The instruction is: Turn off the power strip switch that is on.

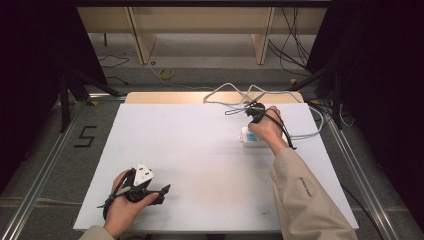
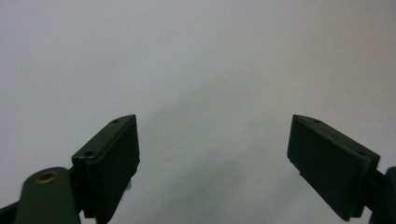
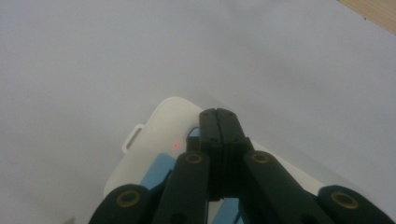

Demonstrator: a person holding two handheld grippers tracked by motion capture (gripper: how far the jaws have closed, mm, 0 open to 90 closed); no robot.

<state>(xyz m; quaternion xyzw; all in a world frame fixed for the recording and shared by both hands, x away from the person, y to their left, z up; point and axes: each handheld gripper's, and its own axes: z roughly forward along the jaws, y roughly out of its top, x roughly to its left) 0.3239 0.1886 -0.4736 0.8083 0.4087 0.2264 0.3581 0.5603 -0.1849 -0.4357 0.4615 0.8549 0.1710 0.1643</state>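
So what's being worked on here is the white power strip (image 1: 251, 136), which sits on the far right part of the white bench (image 1: 200, 165), with its grey cable (image 1: 235, 92) looping off toward the back edge. The right tongs (image 3: 217, 114) are pinched fully together with nothing between them, and their tip is held right over the strip's top face, next to a blue panel (image 3: 159, 170) and a tiny red light (image 3: 175, 145); it looks like a switch or button is being pressed, though whether contact is actually made can't be told from the right gripper view. For this step to go well, the closed tip should be kept square on the switch and pushed straight down, not at a slant, since a light strip like that could probably be skated across the smooth bench or tipped on its edge. Pressure is best kept short and firm, then eased off. The left tongs (image 2: 215, 158) are spread wide with only bare bench between them, held near the front left and well apart from the strip. If the strip starts sliding, it could be steadied with those.
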